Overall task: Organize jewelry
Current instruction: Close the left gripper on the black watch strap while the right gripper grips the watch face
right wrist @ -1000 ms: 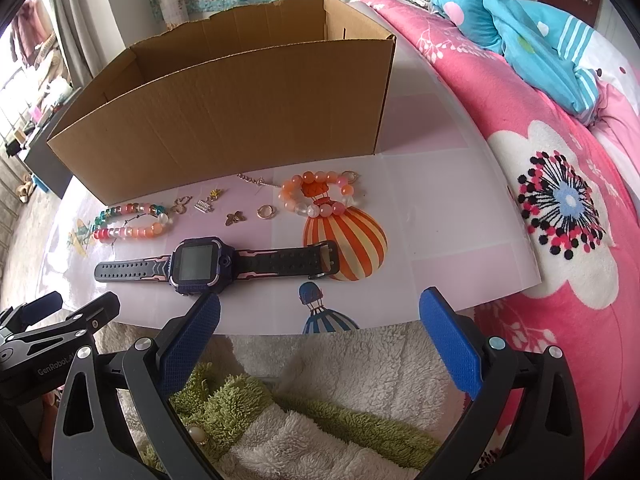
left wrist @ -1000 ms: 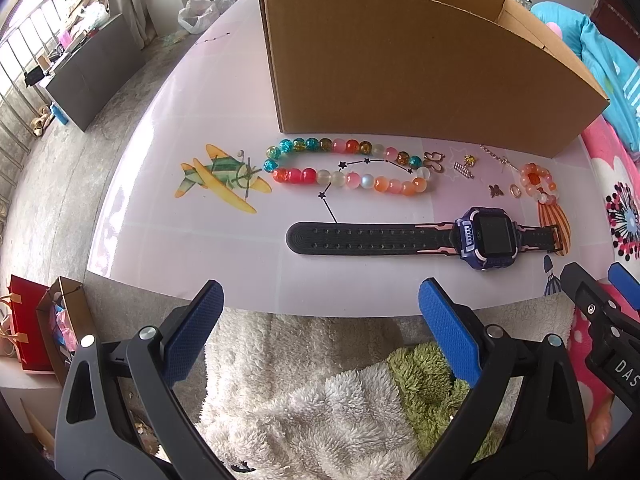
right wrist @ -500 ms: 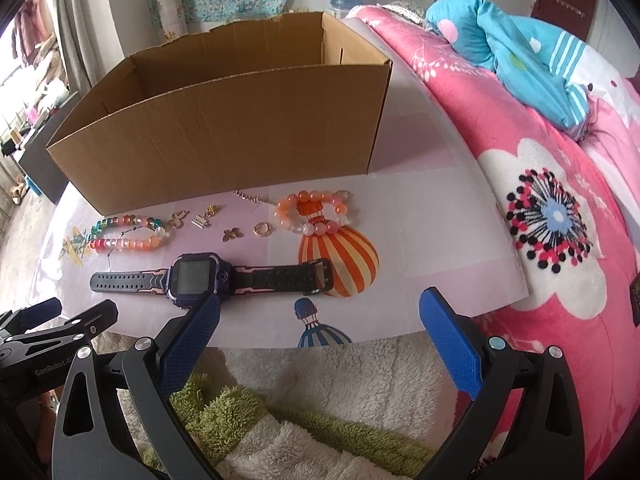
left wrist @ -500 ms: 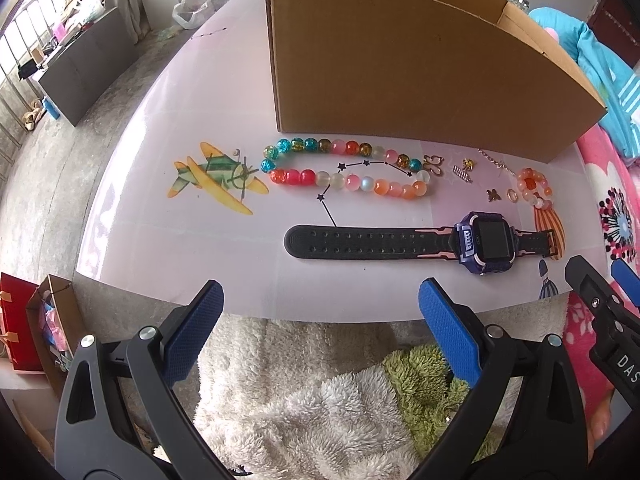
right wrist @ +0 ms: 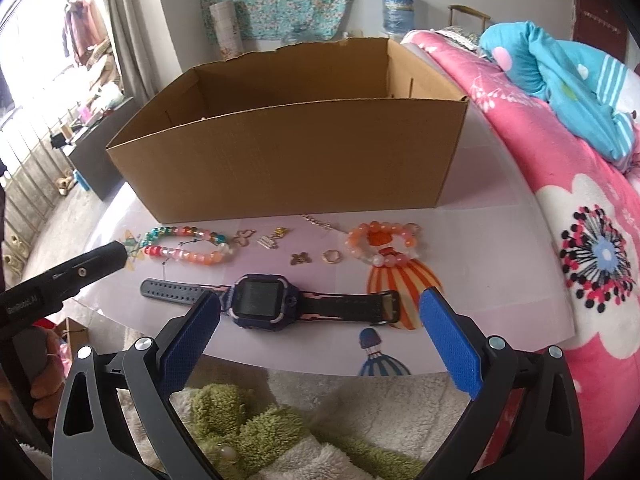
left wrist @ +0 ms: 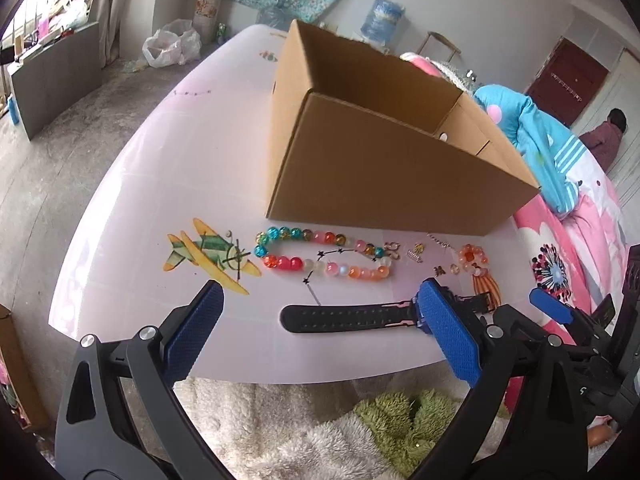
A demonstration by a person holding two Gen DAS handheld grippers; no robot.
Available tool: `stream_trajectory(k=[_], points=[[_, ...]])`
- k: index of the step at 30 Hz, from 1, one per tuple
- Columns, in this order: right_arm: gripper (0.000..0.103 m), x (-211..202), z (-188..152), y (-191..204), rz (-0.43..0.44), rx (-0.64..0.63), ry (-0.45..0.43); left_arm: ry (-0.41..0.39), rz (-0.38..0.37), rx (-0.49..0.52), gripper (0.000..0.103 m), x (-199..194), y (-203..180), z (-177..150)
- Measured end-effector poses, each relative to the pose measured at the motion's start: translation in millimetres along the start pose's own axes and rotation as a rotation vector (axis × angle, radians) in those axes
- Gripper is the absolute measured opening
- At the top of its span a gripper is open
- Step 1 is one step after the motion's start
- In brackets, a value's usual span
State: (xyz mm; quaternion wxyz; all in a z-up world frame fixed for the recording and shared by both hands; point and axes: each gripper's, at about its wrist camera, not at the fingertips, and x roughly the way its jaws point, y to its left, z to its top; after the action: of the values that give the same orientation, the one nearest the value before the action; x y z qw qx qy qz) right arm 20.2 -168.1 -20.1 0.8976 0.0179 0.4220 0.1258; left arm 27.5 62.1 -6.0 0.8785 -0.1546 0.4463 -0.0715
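A purple smartwatch (right wrist: 262, 299) with a black strap (left wrist: 344, 318) lies near the table's front edge. Behind it lie a multicoloured bead bracelet (left wrist: 324, 258) (right wrist: 188, 246), an orange bead bracelet (right wrist: 384, 242) (left wrist: 474, 258), a gold ring (right wrist: 331, 256) and several small charms (right wrist: 272, 240). An open cardboard box (left wrist: 392, 168) (right wrist: 296, 160) stands behind them. My left gripper (left wrist: 320, 332) is open and empty, just over the watch strap. My right gripper (right wrist: 320, 332) is open and empty, just in front of the watch.
The pink table (left wrist: 160, 184) carries an airplane sticker (left wrist: 208, 254) and balloon stickers (right wrist: 400, 284). A pink flowered bed quilt (right wrist: 580, 220) lies to the right. A fluffy white and green cloth (right wrist: 260, 432) lies below the table edge.
Both grippers have moved forward and tilted up toward the table. The watch now sits closer to the fingertips. Both stay open.
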Motion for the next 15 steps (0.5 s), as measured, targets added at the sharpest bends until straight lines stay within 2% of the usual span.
stream_trajectory(k=[2,4,9,10,13,15], points=[[0.091,2.7,0.0,2.8,0.041,-0.001,0.005,0.031,-0.007,0.008,0.095,7.1,2.8,-1.0],[0.085,7.0,-0.7,7.4,0.072,-0.007,0.022,0.026,-0.006,0.019,0.095,7.5,7.5,-1.5],[0.066,23.5,0.2,8.6,0.143,-0.011,0.070,0.070,-0.032,0.095,0.092,13.2,3.4,-10.3],[0.062,25.7,0.0,9.8,0.150,-0.014,0.076,0.075,-0.043,0.100,0.084,14.8,2.4,-10.1],[0.054,32.4,-0.2,13.7,0.172,-0.028,0.084,0.123,-0.059,0.092,0.068,25.0,0.5,-10.0],[0.050,37.0,-0.8,15.2,0.178,-0.035,0.093,0.136,-0.063,0.080,0.062,30.2,2.5,-10.9]])
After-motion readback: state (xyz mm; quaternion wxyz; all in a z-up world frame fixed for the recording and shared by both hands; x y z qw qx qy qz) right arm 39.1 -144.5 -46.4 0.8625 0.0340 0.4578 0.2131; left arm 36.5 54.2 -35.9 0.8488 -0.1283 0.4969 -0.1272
